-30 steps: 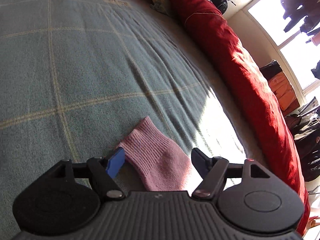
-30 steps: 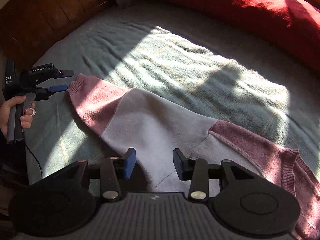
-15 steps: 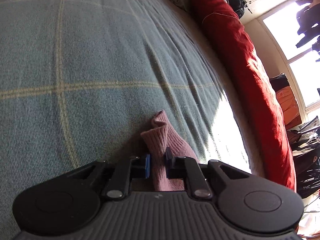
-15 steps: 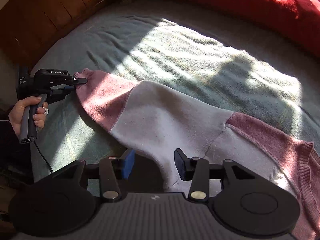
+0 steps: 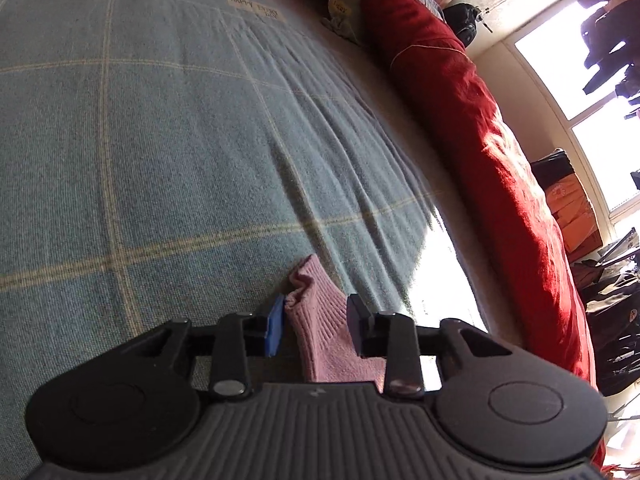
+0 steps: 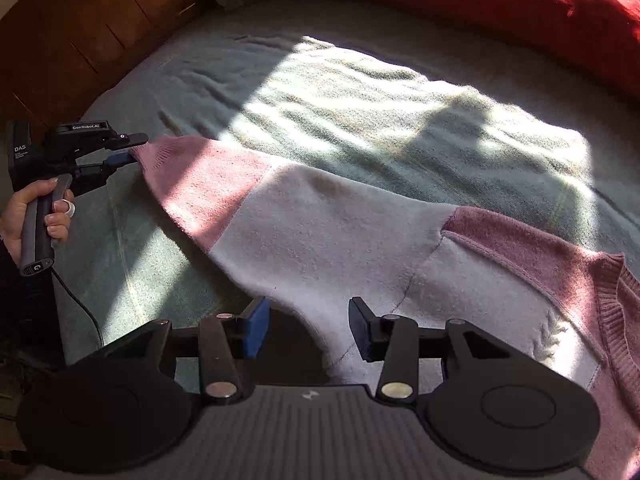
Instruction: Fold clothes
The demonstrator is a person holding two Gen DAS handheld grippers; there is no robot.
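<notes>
Half the sweater (image 6: 328,240) out of frame

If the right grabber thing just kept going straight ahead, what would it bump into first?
Most likely the sweater. The right gripper is open, and the pale underarm cloth lies right between and ahead of its fingers. Depth is unclear, so it might skim over it toward the green blanket.

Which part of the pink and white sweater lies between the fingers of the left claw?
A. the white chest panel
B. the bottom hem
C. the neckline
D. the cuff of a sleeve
D: the left claw straddles the ribbed pink cuff at the sleeve's end.
</notes>
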